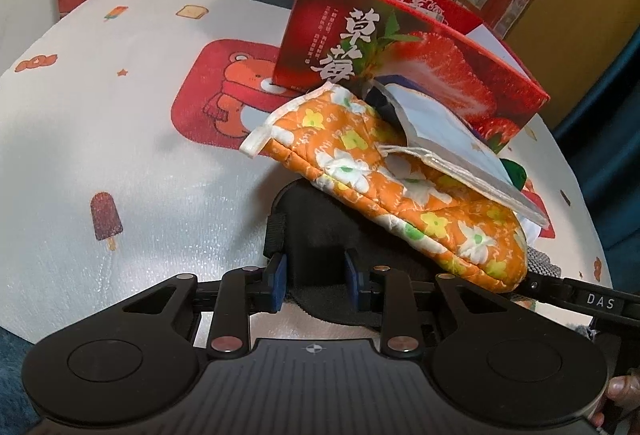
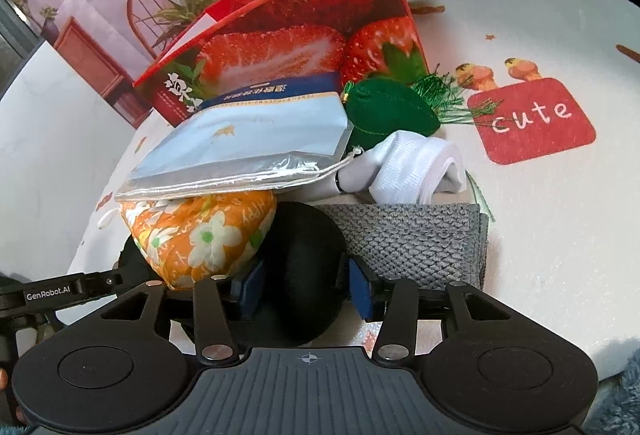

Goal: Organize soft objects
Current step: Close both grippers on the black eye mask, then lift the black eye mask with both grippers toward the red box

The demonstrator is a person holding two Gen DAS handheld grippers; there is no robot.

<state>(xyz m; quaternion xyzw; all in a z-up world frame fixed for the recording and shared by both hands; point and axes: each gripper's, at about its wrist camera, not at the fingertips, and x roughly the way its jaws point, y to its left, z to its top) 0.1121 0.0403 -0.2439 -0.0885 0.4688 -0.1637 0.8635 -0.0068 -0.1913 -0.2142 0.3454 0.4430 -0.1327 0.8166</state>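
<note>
A pile of soft things lies in front of a red strawberry box (image 1: 404, 47) (image 2: 304, 35). An orange flowered pouch (image 1: 404, 195) (image 2: 200, 231) lies over a black eye mask (image 1: 316, 235) (image 2: 300, 263). A pale blue packet (image 1: 452, 139) (image 2: 256, 139) rests on the pouch. A green plush (image 2: 384, 111), white socks (image 2: 416, 167) and a grey knit cloth (image 2: 412, 239) lie at the right. My left gripper (image 1: 316, 281) has one end of the mask between its fingers. My right gripper (image 2: 306, 287) has the other end between its fingers. Both look closed on it.
The table (image 1: 120, 139) (image 2: 560, 235) has a white cloth with cartoon prints, a bear patch and a red "cute" patch (image 2: 536, 119). A printed backdrop with a chair and plants stands behind the box. The table edge is near both grippers.
</note>
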